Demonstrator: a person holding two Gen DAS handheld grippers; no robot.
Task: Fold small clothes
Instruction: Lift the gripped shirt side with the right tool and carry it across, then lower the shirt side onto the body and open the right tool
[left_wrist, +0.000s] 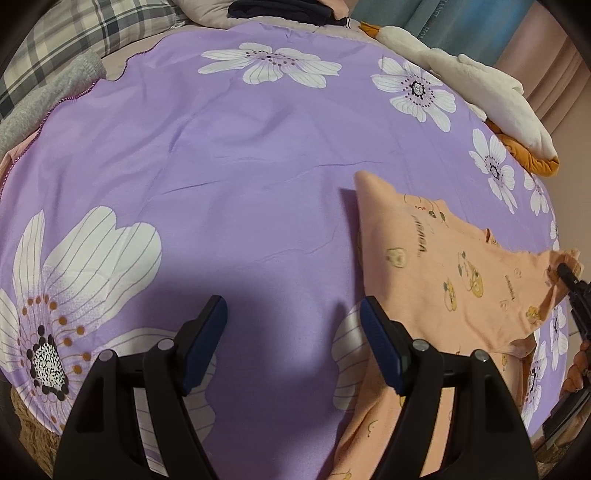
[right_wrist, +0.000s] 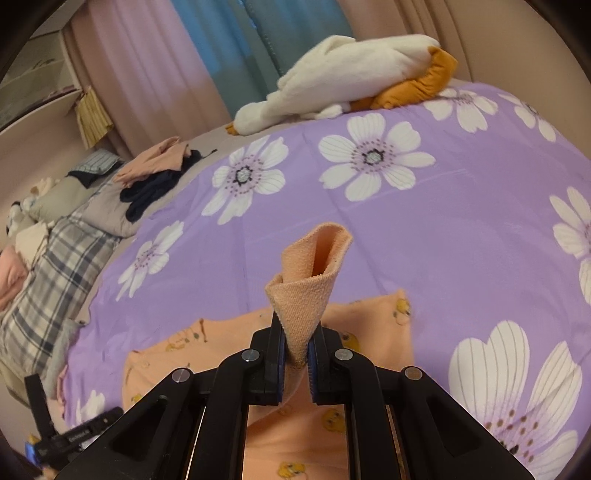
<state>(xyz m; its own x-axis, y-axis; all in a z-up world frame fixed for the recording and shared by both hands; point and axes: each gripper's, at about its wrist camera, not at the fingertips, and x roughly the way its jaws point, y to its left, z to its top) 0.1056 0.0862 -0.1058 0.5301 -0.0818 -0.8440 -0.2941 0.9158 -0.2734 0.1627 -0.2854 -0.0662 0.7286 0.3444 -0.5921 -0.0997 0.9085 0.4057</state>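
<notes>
So the garment here is a small peach-orange top (left_wrist: 436, 266), soft knit, printed all over with little yellow cartoon critters and some tiny stems or leaves. It's lying on a purple bedsheet (left_wrist: 258, 155) with big white flowers, over toward the right side in the left wrist view, partly flat and partly pulled up in a slope. The near edge of it runs under the left gripper's right finger.

The right gripper (right_wrist: 295, 354) has its jaws pinched tight on a ribbed cuff or hem of the top (right_wrist: 306, 273), and that bit sticks up past the fingertips like a little open funnel, with the rest of the fabric trailing down underneath. In the left wrist view you can see the tip of that gripper (left_wrist: 567, 277) at the far right corner of the cloth, lifting it.

The left gripper (left_wrist: 293, 310) is spread wide with nothing between its blue pads, hovering over bare sheet just beside the top's left edge.

Writing: there are a few short dark words printed on the fabric, one near the upper part of the shirt, but they're upside down and too small for me to read. Same with some white lettering on the black device at the lower left of the right wrist view.

Off at the edge of the bed there's a white plush goose (right_wrist: 343, 77) with orange feet, and a pile of dark and peach clothes (right_wrist: 159, 177).
</notes>
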